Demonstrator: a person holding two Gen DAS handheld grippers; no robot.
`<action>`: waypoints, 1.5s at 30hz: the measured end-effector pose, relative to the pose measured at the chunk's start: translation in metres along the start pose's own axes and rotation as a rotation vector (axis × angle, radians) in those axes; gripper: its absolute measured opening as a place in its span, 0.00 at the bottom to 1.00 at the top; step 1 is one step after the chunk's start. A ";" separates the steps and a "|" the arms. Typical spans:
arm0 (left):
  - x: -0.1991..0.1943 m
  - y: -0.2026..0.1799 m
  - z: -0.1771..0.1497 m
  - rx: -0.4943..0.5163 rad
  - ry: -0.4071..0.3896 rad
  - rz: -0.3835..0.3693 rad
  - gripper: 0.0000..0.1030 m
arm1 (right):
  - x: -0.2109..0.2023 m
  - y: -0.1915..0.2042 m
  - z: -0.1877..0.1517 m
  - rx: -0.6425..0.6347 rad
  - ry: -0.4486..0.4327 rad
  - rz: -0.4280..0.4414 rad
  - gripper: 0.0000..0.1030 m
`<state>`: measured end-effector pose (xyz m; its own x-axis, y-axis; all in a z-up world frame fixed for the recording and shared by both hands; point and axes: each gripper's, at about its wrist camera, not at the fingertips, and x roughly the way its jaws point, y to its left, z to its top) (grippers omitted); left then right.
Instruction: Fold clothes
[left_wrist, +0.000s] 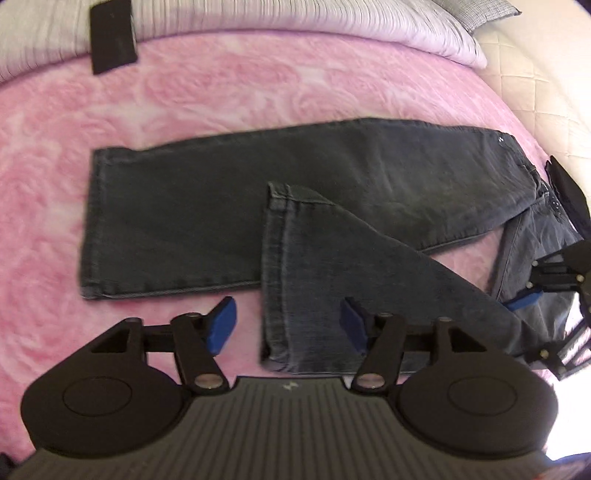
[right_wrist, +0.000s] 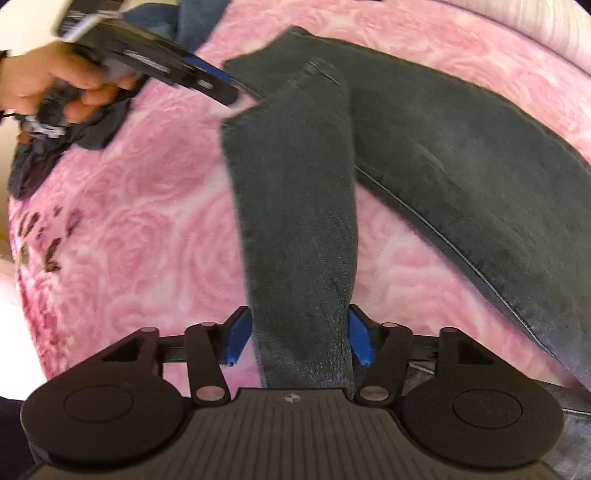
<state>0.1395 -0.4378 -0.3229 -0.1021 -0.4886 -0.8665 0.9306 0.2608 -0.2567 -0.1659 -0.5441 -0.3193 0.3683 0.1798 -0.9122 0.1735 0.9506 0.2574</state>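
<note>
Dark grey jeans (left_wrist: 229, 206) lie on a pink rose-patterned blanket (left_wrist: 207, 96). One leg lies flat and straight. The other leg (left_wrist: 314, 280) is folded back at an angle, its hem near my left gripper (left_wrist: 288, 325), which is open with the leg's edge between its blue pads. In the right wrist view the folded leg (right_wrist: 295, 206) runs between the blue pads of my right gripper (right_wrist: 299, 336), which stands open around it. The left gripper (right_wrist: 221, 86) shows there at the leg's hem. The right gripper (left_wrist: 546, 291) shows at the far right of the left wrist view.
Striped white pillows (left_wrist: 258, 18) lie at the head of the bed, with a black rectangular thing (left_wrist: 112, 35) against them. Other dark clothes (right_wrist: 55, 140) lie crumpled at the blanket's left edge. A cream quilted surface (left_wrist: 535, 85) borders the bed.
</note>
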 end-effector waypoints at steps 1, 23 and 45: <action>0.005 0.000 -0.001 0.000 0.014 0.001 0.62 | -0.003 0.004 -0.001 -0.011 -0.006 0.000 0.58; -0.122 -0.040 -0.084 -0.138 0.077 0.194 0.14 | -0.093 -0.013 -0.123 0.216 -0.077 -0.315 0.77; -0.087 -0.196 -0.165 0.203 0.207 0.401 0.28 | -0.187 -0.084 -0.264 0.381 -0.047 -0.660 0.76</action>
<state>-0.0916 -0.3090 -0.2682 0.2299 -0.2018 -0.9521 0.9584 0.2172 0.1854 -0.4903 -0.5903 -0.2546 0.1159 -0.4144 -0.9027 0.6712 0.7026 -0.2364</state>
